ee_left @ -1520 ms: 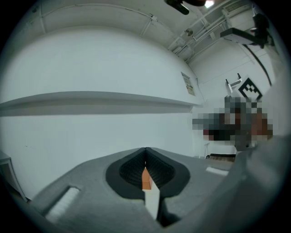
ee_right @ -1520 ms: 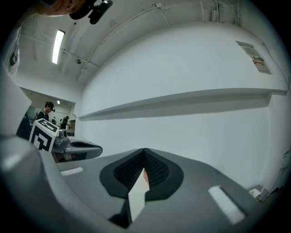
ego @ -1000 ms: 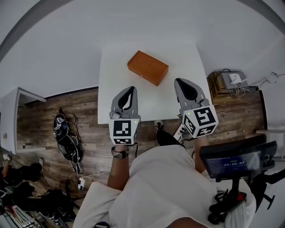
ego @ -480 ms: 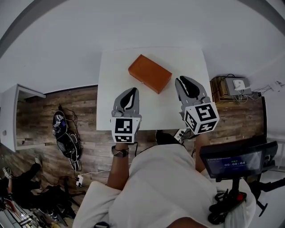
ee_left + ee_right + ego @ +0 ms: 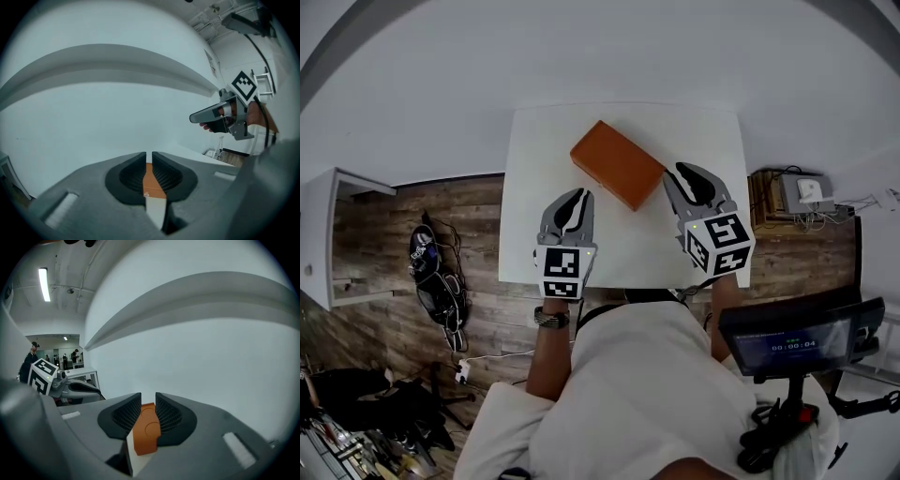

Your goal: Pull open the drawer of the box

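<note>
An orange box (image 5: 617, 163) lies at an angle on the white table (image 5: 534, 187). My left gripper (image 5: 575, 195) hovers just short of the box's near left side. Its jaws have just been opening and stand a narrow slit apart with nothing between them. Through that slit the box (image 5: 151, 180) shows ahead, with a small pale knob (image 5: 146, 193) on its front. My right gripper (image 5: 682, 172) is beside the box's right end. Its jaws have just been opening too and stand wider, with the box (image 5: 146, 430) ahead of them and untouched.
The table's near edge runs under both grippers. A bag and cables (image 5: 436, 281) lie on the wooden floor at the left. A low stand with devices (image 5: 792, 192) is at the right, and a screen on a mount (image 5: 792, 342) at the lower right.
Both grippers have moved forward and down over the table toward the box. Their jaws, shut before, now stand apart.
</note>
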`<state>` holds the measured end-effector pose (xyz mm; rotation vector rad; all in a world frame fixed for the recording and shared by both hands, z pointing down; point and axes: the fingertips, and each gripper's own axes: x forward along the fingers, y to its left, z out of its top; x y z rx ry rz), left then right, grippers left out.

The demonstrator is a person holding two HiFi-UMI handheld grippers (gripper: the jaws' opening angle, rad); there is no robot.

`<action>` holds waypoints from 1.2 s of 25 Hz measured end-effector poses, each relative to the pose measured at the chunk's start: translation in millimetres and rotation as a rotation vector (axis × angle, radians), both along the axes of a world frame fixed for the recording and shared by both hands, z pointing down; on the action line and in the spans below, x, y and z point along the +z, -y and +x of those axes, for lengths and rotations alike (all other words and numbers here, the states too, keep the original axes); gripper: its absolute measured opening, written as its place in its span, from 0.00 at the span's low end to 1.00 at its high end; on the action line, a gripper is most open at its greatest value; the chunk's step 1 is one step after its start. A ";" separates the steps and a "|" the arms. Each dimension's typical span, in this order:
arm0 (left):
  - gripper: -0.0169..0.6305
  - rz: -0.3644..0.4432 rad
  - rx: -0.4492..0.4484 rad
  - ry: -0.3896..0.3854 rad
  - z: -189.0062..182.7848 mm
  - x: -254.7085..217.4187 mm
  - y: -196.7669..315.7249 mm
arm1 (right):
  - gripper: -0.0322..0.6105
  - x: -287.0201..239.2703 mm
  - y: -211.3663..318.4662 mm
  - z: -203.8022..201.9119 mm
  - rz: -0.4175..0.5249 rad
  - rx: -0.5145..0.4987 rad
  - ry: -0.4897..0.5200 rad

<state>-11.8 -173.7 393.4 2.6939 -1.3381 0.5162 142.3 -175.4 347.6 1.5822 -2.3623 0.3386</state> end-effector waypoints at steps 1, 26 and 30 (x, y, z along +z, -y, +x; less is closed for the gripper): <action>0.09 -0.015 0.001 -0.003 2.6 6.4 4.7 | 0.20 6.3 6.9 2.6 -0.013 -0.009 -0.003; 0.13 -0.291 0.077 0.043 8.6 158.3 66.8 | 0.27 147.6 109.5 -3.2 -0.316 -0.171 -0.059; 0.14 -0.320 0.107 0.096 11.0 199.2 79.7 | 0.28 186.1 132.3 -4.6 -0.371 -0.188 -0.069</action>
